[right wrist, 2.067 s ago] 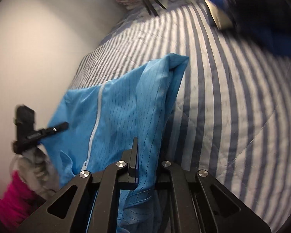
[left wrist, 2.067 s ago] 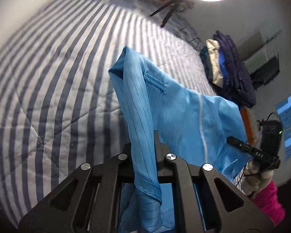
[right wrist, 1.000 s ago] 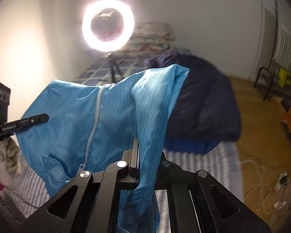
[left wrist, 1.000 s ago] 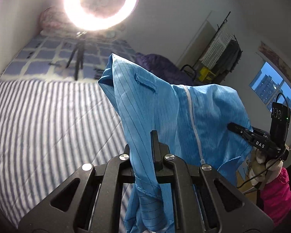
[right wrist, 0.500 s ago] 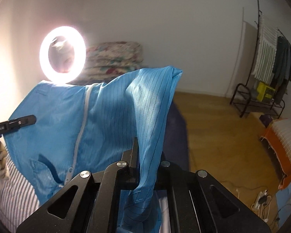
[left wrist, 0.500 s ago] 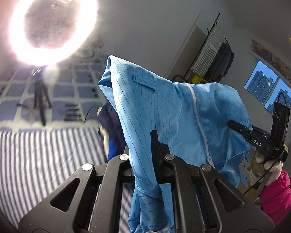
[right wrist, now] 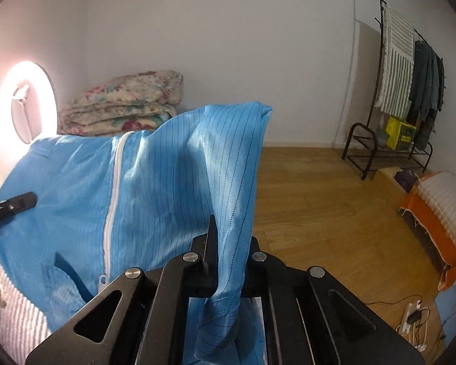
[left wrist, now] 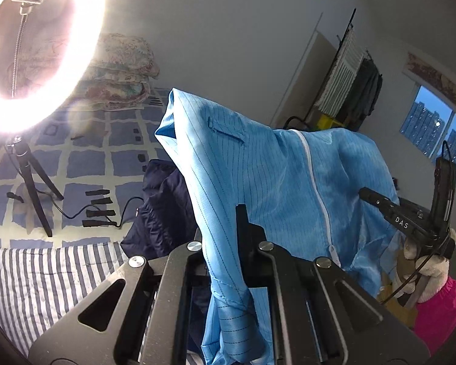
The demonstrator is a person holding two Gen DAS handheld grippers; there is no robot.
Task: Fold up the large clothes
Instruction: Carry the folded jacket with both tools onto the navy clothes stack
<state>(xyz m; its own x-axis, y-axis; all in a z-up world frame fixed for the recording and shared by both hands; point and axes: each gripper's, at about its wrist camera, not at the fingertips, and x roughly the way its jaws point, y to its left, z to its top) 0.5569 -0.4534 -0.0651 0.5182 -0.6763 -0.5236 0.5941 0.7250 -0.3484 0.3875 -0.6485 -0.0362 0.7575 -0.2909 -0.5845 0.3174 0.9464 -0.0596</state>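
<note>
Both your grippers, left gripper (left wrist: 228, 243) and right gripper (right wrist: 228, 249), pinch the blue garment (left wrist: 288, 176) aloft.

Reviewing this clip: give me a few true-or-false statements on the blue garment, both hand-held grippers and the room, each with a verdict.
1. Both hand-held grippers, left and right, are shut on the blue garment. True.
2. The garment lies flat on the striped bedding. False: it hangs lifted between the grippers.
3. Its white zipper is visible. True.
4. The ring light is off. False: it glows brightly.
5. The clothes rack stands empty. False: clothes hang on it.
</note>
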